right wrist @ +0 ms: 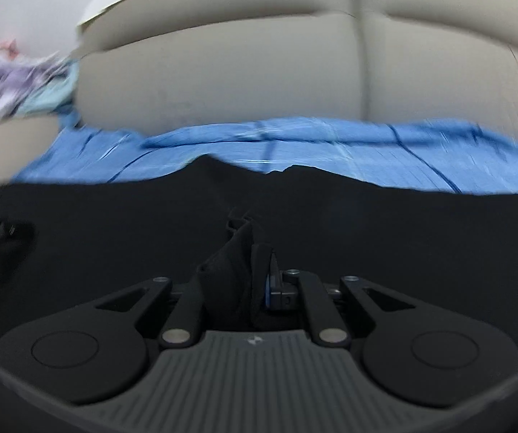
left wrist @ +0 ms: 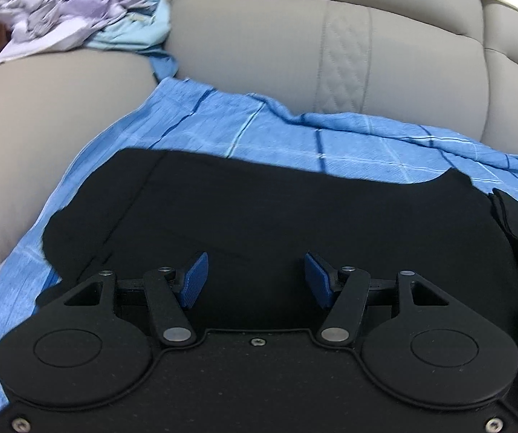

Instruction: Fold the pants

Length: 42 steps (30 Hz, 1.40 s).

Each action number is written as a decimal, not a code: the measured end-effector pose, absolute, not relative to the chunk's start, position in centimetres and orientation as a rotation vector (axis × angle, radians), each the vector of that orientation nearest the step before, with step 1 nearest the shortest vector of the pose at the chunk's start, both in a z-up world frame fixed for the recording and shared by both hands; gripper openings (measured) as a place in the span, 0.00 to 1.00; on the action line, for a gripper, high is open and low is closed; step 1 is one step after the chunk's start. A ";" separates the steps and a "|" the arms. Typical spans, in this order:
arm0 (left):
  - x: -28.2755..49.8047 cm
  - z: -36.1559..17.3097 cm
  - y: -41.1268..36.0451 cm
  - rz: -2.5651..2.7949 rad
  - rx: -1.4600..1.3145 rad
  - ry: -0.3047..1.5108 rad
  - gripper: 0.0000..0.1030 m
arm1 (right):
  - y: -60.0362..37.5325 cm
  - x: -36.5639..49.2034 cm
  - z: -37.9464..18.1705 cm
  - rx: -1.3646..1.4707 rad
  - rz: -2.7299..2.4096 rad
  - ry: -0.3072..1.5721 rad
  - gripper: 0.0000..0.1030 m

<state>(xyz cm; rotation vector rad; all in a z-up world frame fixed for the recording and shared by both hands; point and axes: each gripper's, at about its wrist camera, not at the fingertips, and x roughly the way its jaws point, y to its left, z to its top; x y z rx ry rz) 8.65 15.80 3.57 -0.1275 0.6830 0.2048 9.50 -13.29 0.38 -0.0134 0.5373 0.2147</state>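
Black pants point(left wrist: 277, 216) lie mid-frame on blue sheet point(left wrist: 295, 137), sofa point(left wrist: 259, 43) behind. My right gripper point(right wrist: 259, 281) clamped on bunched pants fabric; left gripper point(left wrist: 255, 279) gaping, holding nothing. Tip: I'd drag fold low, keep edges lined up, left pins layer.

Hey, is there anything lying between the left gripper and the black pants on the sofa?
Nothing visible. The left gripper is open right above the black pants, with only that fabric showing between its pads. The pants lie on the blue checked sheet; the heap of clothes sits off on the sofa arm.
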 end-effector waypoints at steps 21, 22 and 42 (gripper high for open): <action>4.4 4.2 20.1 0.268 -0.243 0.645 0.81 | -13.8 4.6 3.6 0.092 0.419 0.419 0.81; 4.2 4.2 20.4 0.279 -0.249 0.644 0.81 | -13.9 5.4 3.2 0.088 0.348 0.418 0.77; 1.9 2.0 27.0 0.515 -0.522 0.635 0.94 | -9.3 4.4 -0.8 -0.186 0.303 0.452 0.39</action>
